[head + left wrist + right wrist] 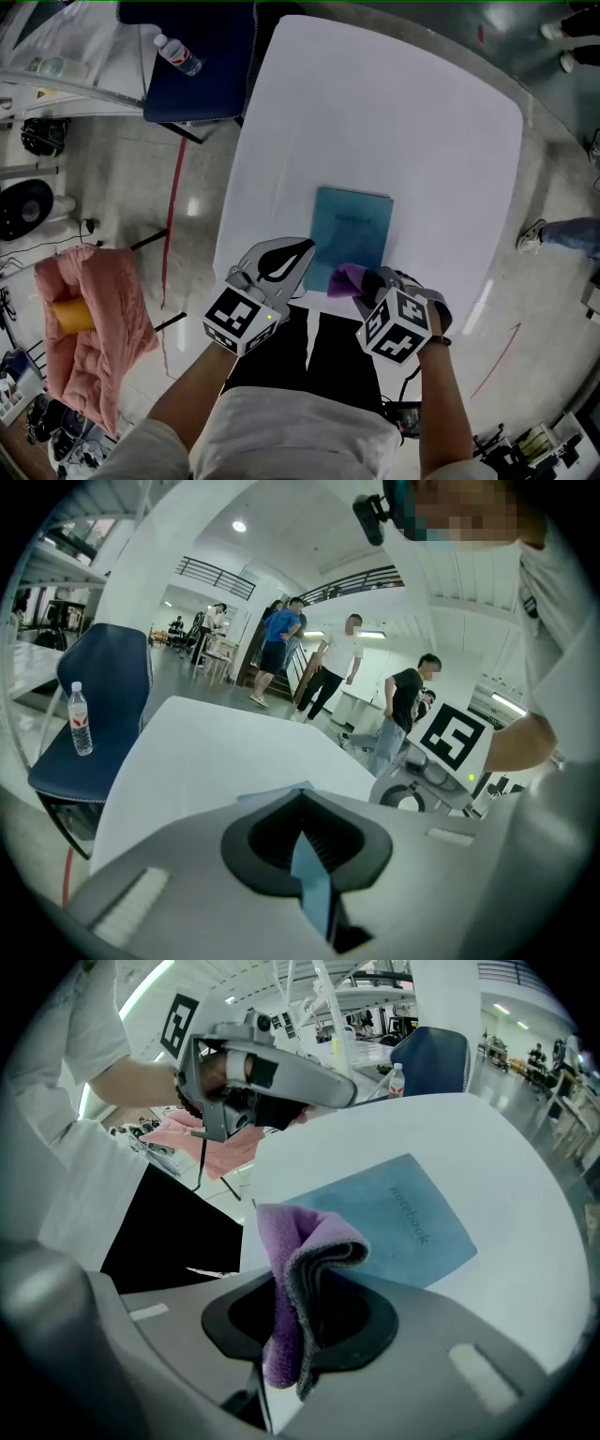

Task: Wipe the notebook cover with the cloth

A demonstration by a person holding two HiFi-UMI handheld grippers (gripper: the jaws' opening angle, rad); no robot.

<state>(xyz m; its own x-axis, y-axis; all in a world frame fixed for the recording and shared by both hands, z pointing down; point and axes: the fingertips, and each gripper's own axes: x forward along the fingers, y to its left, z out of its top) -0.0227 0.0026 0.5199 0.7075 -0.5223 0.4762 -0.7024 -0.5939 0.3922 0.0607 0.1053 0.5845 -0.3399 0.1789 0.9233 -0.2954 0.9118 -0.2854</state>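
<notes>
The notebook (pixel 350 236) lies flat and closed on the white counter (pixel 422 131), in the counter's near half, by the edge where the person stands. Its cover is teal. Its long axis runs from the counter's near edge towards its far edge, with the far end leaning a little to the right. The word "notebook" is printed on the cover.

The purple cloth (pixel 298 1283) is at the counter's near edge, over the notebook's near right corner. It is folded over and pinched in the right hand-held gripper (pixel 370 284), whose jaws are closed on it. The fold stands up above the jaws.

The left hand-held gripper (pixel 298 255) is also at the counter's near edge, with its tips at the notebook's near left corner. Its jaws are drawn together with a thin blue strip between them. This seems to be the notebook's edge, though the view there is too close to be sure.

A dark blue chair (pixel 192 61) stands at the counter's far left corner with a water bottle (pixel 176 54) lying on its seat. On the floor to the left of the counter is a pink heap of fabric (pixel 94 323) with a yellow-orange roll (pixel 72 315) on it. Beyond the counter's far side several people (pixel 330 672) are standing.
</notes>
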